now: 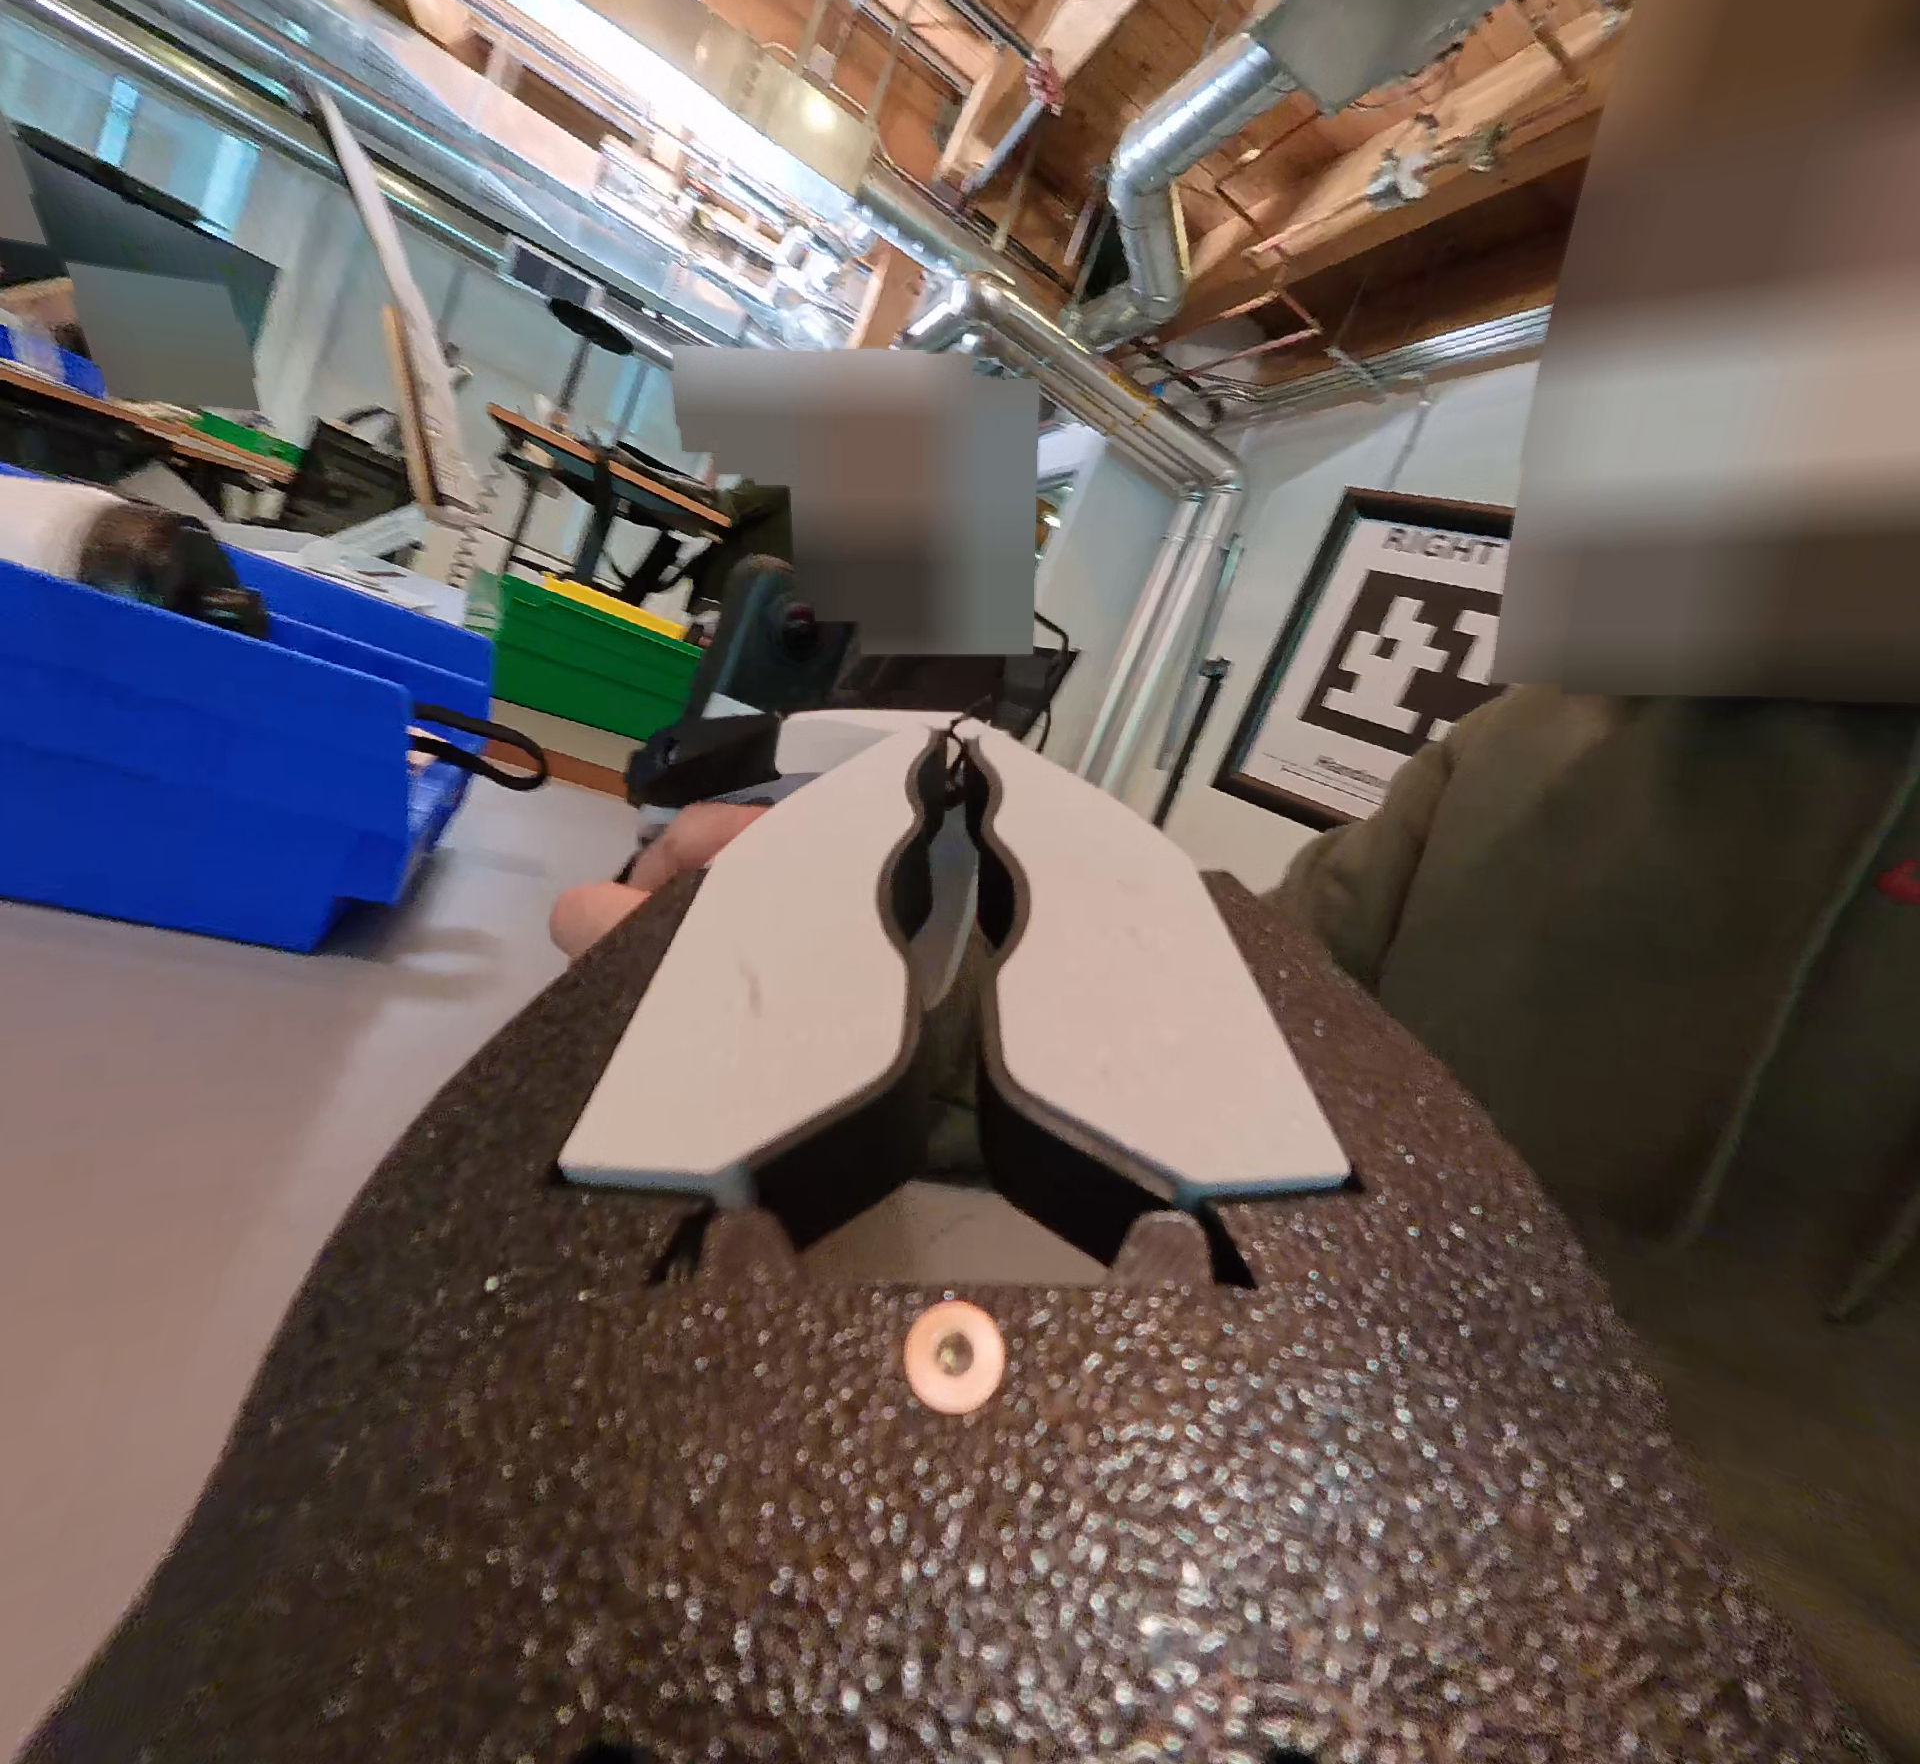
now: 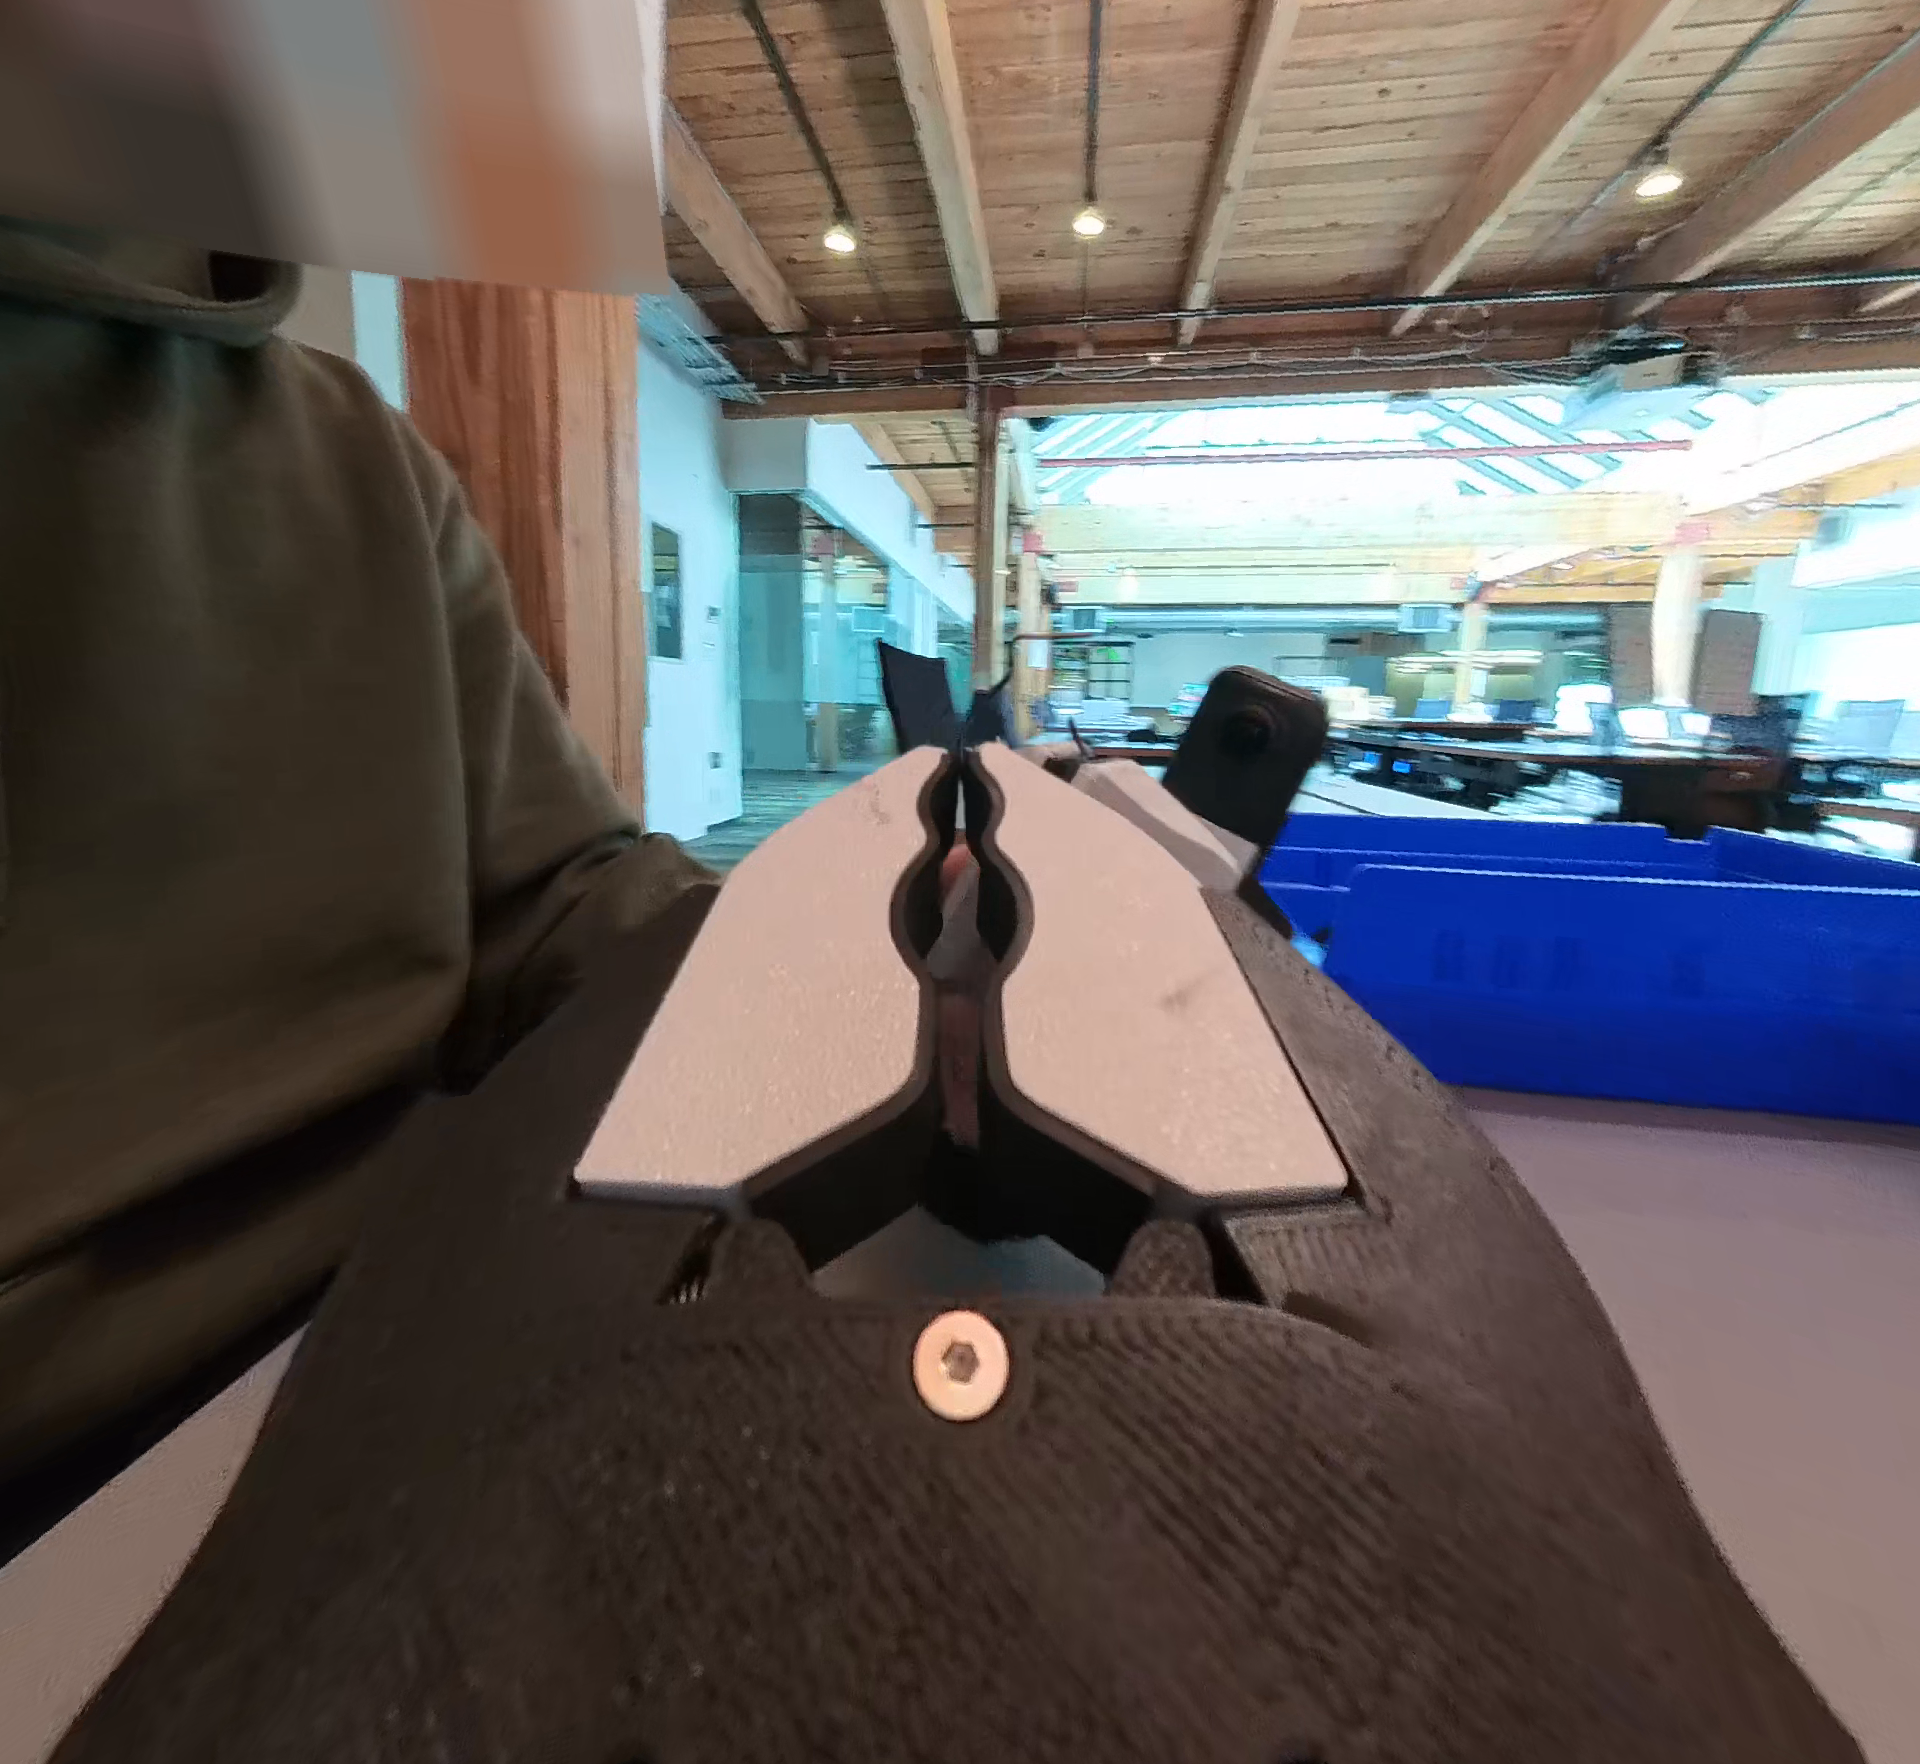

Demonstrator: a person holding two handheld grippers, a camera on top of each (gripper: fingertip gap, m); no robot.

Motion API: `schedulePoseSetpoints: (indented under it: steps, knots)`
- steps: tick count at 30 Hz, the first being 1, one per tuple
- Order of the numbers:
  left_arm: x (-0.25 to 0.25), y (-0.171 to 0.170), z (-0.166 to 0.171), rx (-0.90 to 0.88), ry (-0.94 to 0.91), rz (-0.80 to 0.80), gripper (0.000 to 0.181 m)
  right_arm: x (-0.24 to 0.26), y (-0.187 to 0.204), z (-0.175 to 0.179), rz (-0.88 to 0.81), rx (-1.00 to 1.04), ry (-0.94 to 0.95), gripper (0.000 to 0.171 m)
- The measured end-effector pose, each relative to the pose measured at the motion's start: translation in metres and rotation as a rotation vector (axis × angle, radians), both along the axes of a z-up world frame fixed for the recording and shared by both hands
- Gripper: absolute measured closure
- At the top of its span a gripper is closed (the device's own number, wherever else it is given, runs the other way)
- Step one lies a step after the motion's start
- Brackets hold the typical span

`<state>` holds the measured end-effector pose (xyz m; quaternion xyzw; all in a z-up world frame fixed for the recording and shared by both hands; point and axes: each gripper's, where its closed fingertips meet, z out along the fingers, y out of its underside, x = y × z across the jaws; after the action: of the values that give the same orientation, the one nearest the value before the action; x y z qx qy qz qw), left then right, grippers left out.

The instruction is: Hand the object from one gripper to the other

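Observation:
A thin black wire-like object [image 1: 951, 753] is pinched at the tips of my left gripper [image 1: 953, 740], whose white fingers [image 1: 790, 966] are closed together. In the right wrist view the same black object [image 2: 987, 696] sticks up from the tips of my right gripper [image 2: 964, 758], whose fingers [image 2: 790, 987] are also closed on it. The two grippers meet tip to tip above the table. The right gripper's body and camera [image 1: 779, 644] show just beyond the left tips. The left gripper's fingers [image 2: 1132, 795] and camera [image 2: 1252, 748] show beyond the right tips. Most of the object is hidden.
A grey table [image 1: 208, 1143] lies below. Blue bins [image 1: 208, 738] stand at the left, also seen in the right wrist view [image 2: 1621, 976]. A green bin [image 1: 592, 665] stands farther back. A person in an olive hoodie [image 2: 208, 727] is close behind the grippers. My two grippers' fingertips are within a few centimetres of each other.

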<state>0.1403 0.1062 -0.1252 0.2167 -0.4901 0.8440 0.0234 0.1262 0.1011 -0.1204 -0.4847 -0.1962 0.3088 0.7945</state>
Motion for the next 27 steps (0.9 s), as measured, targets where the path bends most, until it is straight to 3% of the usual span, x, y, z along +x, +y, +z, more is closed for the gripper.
schedulePoseSetpoints:
  steps: [3, 7, 10, 13, 17, 21, 27]
  knots:
    - [0.022, 0.016, -0.009, 0.038, 0.077, 0.161, 0.179, 0.024, 0.017, -0.010, -0.262, -0.049, -0.066, 0.166]
    - [0.051, 0.040, -0.036, 0.190, 0.197, 0.422, 0.179, 0.063, 0.039, -0.038, -0.741, -0.162, -0.405, 0.136]
    - [0.060, 0.051, -0.044, 0.215, 0.249, 0.522, 0.179, 0.071, 0.044, -0.047, -0.861, -0.195, -0.513, 0.148]
    - [0.062, 0.055, -0.048, 0.255, 0.255, 0.558, 0.179, 0.076, 0.046, -0.051, -0.890, -0.226, -0.499, 0.159]
    - [0.062, 0.052, -0.051, 0.318, 0.232, 0.582, 0.179, 0.076, 0.047, -0.054, -0.842, -0.269, -0.439, 0.153]
    - [0.062, 0.047, -0.051, 0.326, 0.219, 0.576, 0.179, 0.074, 0.046, -0.052, -0.810, -0.277, -0.407, 0.170]
    - [0.055, 0.041, -0.044, 0.338, 0.134, 0.537, 0.179, 0.070, 0.042, -0.046, -0.693, -0.287, -0.292, 0.170]
